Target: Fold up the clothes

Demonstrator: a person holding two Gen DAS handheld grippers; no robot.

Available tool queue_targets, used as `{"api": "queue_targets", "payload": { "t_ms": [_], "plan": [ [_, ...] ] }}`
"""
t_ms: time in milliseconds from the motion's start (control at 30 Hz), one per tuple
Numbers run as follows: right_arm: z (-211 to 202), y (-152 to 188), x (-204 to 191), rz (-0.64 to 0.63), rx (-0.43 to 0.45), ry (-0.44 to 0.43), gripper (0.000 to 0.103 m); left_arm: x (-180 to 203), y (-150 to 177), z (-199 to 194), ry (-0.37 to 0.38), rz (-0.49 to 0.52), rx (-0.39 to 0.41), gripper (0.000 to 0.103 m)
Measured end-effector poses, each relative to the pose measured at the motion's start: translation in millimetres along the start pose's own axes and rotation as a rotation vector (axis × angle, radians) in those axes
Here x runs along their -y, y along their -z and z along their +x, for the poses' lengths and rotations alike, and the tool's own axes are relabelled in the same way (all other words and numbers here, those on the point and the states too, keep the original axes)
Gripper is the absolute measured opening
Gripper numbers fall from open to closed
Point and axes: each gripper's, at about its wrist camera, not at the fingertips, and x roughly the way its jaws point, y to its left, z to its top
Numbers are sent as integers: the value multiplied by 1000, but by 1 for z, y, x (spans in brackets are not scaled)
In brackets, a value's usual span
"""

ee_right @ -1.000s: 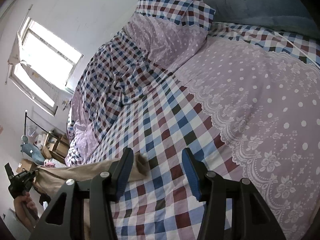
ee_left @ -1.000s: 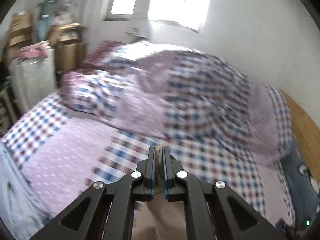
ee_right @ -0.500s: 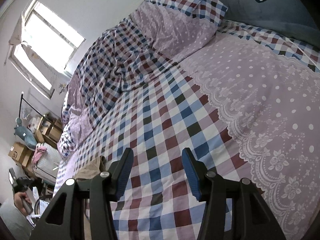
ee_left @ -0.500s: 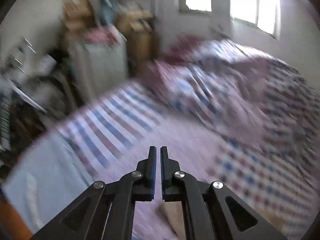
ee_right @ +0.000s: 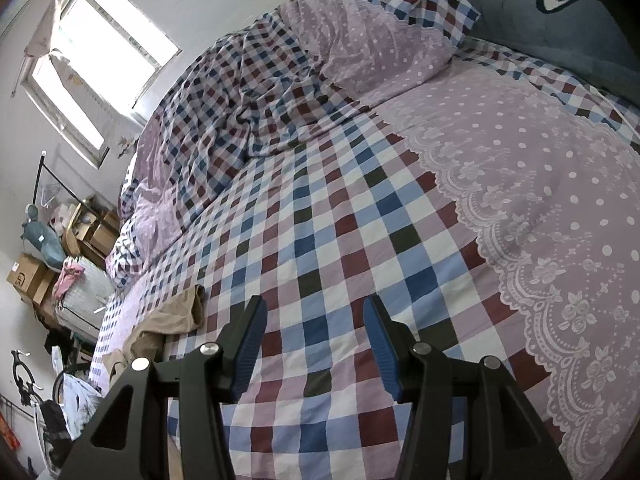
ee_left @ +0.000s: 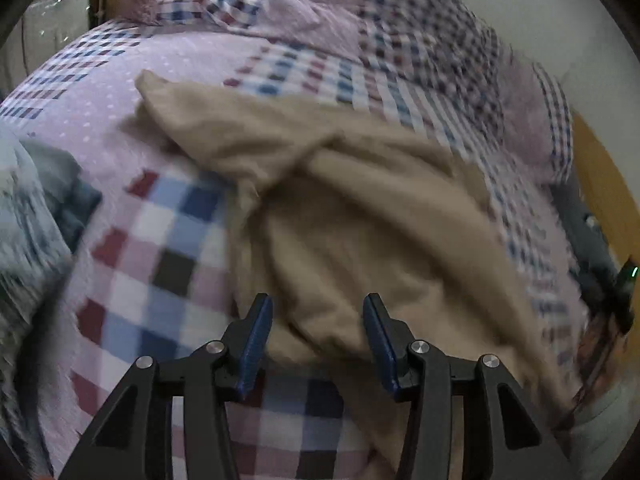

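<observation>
While the tan garment (ee_left: 344, 208) lay crumpled on the checked bed (ee_left: 160, 248), a grey cloth (ee_left: 36, 216) sat at its left. The left gripper (ee_left: 317, 334) hung over the garment, jaws apart. The right gripper (ee_right: 315, 338) was over bare bedding, jaws apart. No writing could be read.

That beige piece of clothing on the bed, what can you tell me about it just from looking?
The beige garment is a soft, plain tan cloth lying crumpled and unfolded on the checked bedspread, with loose folds and one corner stretched toward the far side. The left gripper hovers over its near edge, fingers apart, not pinching it. From the right wrist view it shows as a small rumpled heap at the bed's edge.
</observation>
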Motion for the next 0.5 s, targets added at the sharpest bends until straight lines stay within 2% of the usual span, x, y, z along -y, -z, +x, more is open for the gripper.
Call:
{"api": "queue_targets", "payload": {
  "t_ms": [33, 100, 133, 167, 367, 467, 500],
  "plan": [
    [1, 1, -2, -5, -3, 1, 55, 2, 0, 2, 1, -1, 10, 51],
    [2, 3, -5, -19, -8, 5, 55, 2, -7, 4, -9, -23, 42, 34],
    [3, 4, -6, -25, -9, 8, 55, 0, -14, 5, -20, -40, 57, 4],
    [3, 4, -7, -34, -11, 12, 55, -2, -21, 5, -28, -57, 72, 1],
    [7, 6, -12, -66, -20, 26, 55, -6, -56, -16, -49, -110, 214, 1],
    [9, 6, -14, -76, -34, 16, 55, -16, -62, -39, -65, -166, 299, 1],
    [10, 7, -16, -85, -44, 9, 55, -24, -61, -44, -95, -199, 320, 1]
  ]
}}
